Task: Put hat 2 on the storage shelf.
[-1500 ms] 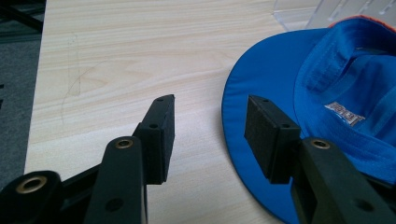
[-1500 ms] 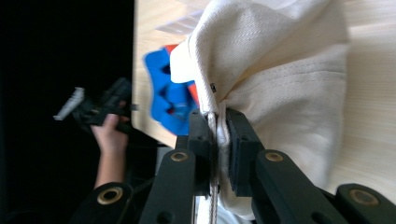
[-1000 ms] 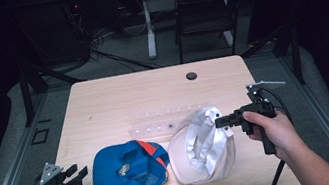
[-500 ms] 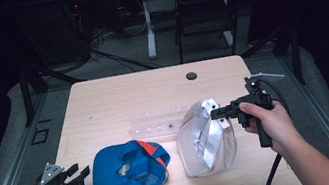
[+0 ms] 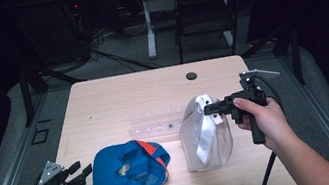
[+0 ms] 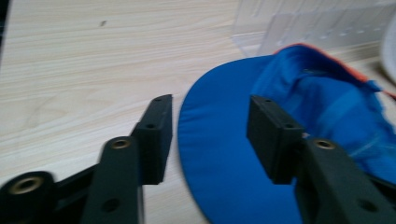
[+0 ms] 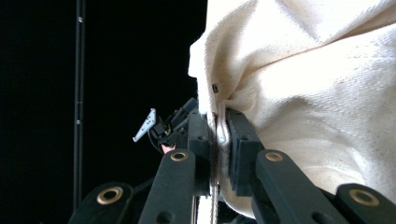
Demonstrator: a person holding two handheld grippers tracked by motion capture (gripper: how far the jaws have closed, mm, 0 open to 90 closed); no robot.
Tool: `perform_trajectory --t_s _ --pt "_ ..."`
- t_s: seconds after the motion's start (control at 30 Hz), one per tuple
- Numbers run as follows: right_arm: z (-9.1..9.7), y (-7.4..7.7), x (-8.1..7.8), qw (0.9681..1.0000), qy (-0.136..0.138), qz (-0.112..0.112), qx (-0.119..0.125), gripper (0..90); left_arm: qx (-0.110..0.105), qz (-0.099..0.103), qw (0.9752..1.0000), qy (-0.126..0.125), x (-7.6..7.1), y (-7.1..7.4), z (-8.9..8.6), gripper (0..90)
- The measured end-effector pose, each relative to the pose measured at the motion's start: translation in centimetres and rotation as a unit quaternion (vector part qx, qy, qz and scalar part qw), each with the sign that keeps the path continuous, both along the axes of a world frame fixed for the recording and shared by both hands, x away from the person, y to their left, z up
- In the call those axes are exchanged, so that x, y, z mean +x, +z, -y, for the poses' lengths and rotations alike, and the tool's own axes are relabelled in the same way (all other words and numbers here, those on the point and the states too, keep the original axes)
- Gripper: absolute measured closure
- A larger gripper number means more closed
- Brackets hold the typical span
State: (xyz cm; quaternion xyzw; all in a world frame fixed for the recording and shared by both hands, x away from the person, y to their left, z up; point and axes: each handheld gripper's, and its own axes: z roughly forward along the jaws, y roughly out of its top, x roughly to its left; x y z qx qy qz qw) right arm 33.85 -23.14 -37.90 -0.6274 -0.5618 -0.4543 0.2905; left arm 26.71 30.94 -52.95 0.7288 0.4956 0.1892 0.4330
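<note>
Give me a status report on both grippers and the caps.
Right gripper shut on white cap, lifting its edge. Left gripper open beside blue cap. Clear plastic tray behind the caps.

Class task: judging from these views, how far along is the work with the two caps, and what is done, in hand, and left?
Done: the right tongs have shut on the white cap's edge and lifted it upright on the table. In hand: that grip, with fabric pinched between the pads in the right gripper view. Left: the blue cap lies flat; the left tongs are open, straddling its brim without gripping.
</note>
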Motion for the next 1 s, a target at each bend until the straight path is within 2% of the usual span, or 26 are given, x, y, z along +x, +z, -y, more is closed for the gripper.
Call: perform_trajectory --t_s 0.13,0.23,0.4,0.5,0.53,0.6,0.83,0.93,1.0 --pt "-0.3 0.7 0.3 1.0000 -0.005 0.002 0.008 82.0 -0.004 -0.001 0.9998 -0.019 0.0 0.7 0.6 57.6" --pt "-0.5 1.4 0.4 0.9998 -0.010 0.006 0.013 82.0 -0.001 0.007 0.9996 -0.027 0.0 1.3 1.4 56.9" --pt "-0.9 2.3 0.6 0.9997 -0.009 0.017 0.016 82.0 0.005 0.019 0.9996 -0.023 0.1 1.9 2.2 51.0" --pt "-1.3 2.7 0.8 0.9996 -0.005 0.021 0.018 82.0 0.001 0.013 0.9996 -0.025 0.4 2.2 2.5 49.7" --pt "-1.4 2.8 0.9 0.9996 -0.003 0.020 0.018 82.0 0.003 0.005 0.9996 -0.028 0.4 2.4 2.5 49.8" --pt "-1.7 3.0 1.1 0.9996 -0.004 0.020 0.020 82.0 0.008 0.003 0.9996 -0.028 0.6 2.5 2.8 51.2" --pt "-2.8 4.0 1.8 0.9993 -0.002 0.028 0.024 82.0 0.021 0.020 0.9986 -0.045 1.1 3.9 4.4 52.8" --pt "-3.2 4.4 2.0 0.9992 0.000 0.032 0.025 82.0 0.022 0.030 0.9973 -0.063 1.3 4.6 5.5 53.6" --pt "-3.5 4.6 2.2 0.9989 -0.004 0.037 0.030 82.0 0.033 0.039 0.9958 -0.076 1.3 5.1 6.3 55.8"
